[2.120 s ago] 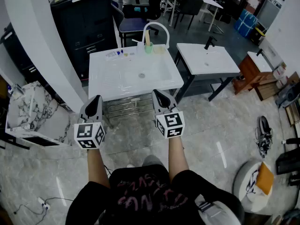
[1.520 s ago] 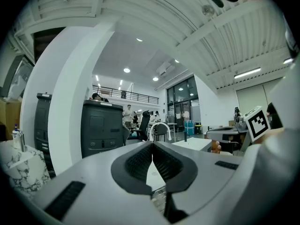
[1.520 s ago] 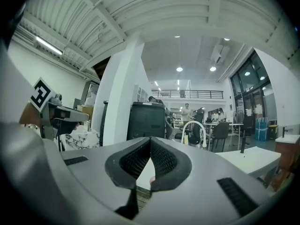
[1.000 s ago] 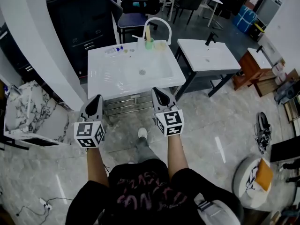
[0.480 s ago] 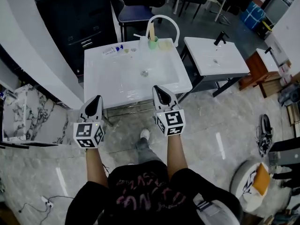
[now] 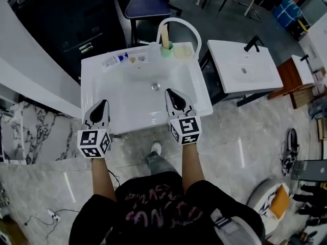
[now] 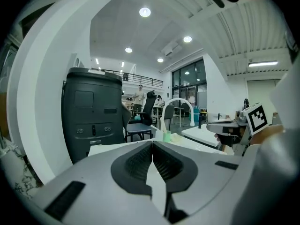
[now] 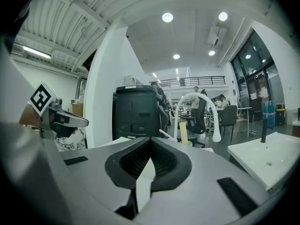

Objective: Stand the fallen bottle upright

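Observation:
A small clear bottle (image 6: 112, 61) with a blue cap lies on its side on the back rim of the white sink (image 6: 97, 78), left of the arched white faucet (image 6: 180, 25). My left gripper (image 6: 102, 103) is shut and empty, hovering at the sink's front left edge. My right gripper (image 6: 170, 92) is also shut and empty, over the front right of the basin. Both point toward the back rim, well short of the bottle. In the left gripper view the pads (image 7: 140, 161) meet; in the right gripper view the pads (image 8: 161, 161) meet too. The bottle shows in neither gripper view.
A green cup (image 6: 167, 47) holding a stick stands by the faucet, with two small items (image 6: 138, 58) beside the bottle. A second white sink (image 6: 245, 70) stands to the right, a black cabinet (image 6: 66, 24) behind left, a chair (image 6: 145, 6) behind, a marble slab (image 6: 25, 131) at left.
The person has stepped up to the sink. Both grippers, still shut, have come forward from over the floor to over the sink's front edge.

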Demonstrator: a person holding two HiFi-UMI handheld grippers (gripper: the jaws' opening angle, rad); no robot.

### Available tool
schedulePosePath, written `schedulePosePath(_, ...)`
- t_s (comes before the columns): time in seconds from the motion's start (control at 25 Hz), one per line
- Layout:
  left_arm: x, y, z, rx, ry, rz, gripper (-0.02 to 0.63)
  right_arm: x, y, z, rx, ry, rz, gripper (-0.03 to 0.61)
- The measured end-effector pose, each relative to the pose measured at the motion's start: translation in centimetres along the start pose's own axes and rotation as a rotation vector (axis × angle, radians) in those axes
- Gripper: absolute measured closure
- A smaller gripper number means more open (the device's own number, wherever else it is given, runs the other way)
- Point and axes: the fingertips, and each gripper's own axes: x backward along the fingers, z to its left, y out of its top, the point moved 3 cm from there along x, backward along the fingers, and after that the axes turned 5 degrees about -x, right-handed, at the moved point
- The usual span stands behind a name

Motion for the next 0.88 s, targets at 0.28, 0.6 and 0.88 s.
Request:
schedulePosePath(0.28, -6.1, 1.5, 0.7, -0.021, 0.024, 0.063, 0.597, -5.0, 0.2, -4.1, -0.011, 0.038, 0.049, 0.565)
schedulePosePath(0.6, -9.9, 1.3, 1.9, -0.034, 0.031, 0.106, 0.597, -8.7, -1.1, -5.2, -0.005, 0.078, 0.09, 0.565)
schedulePosePath(0.88, -13.5, 1.8, 3.8, -0.063, 0.011, 0.121, 0.597, -11.9, -0.8, -6.4, -0.076, 0.086, 0.078, 0.565)
